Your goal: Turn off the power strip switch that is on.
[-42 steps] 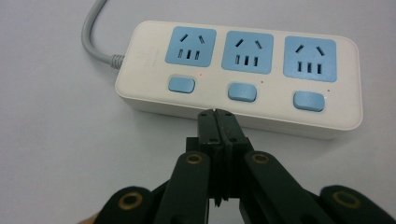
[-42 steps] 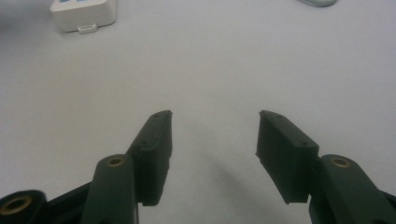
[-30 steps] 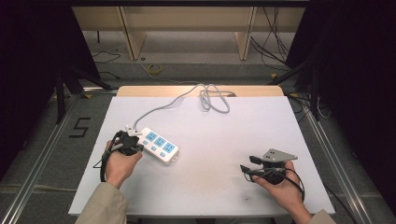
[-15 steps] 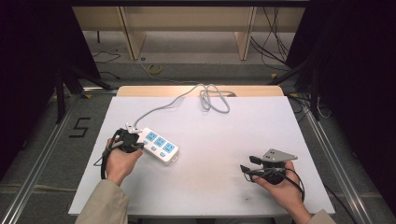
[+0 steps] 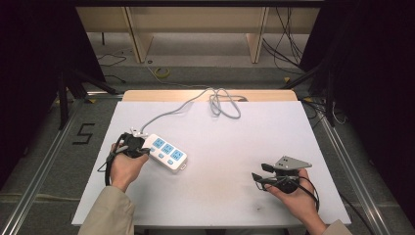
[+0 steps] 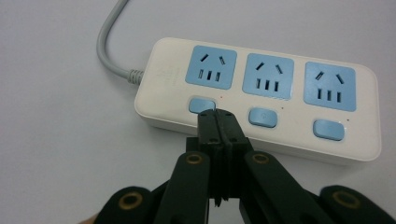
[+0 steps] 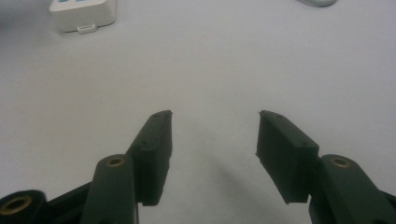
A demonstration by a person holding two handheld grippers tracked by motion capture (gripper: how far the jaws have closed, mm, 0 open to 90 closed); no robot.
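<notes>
A white power strip with three blue sockets and three blue switch buttons lies on the left half of the white table. In the left gripper view the power strip sits just ahead of my left gripper, whose jaws are shut with nothing between them. Their tips touch the first blue button, nearest the cord end. From above, my left gripper is at the strip's near-left end. At the table's near right, my right gripper is open and holds nothing; its view shows my right gripper over bare table.
The strip's grey cord runs to the far edge of the table and loops in a loose coil. A wooden strip borders the far edge. Dark frames and cables stand around the table on the floor.
Nothing has visibly moved; both hands and the power strip stay where they were.
</notes>
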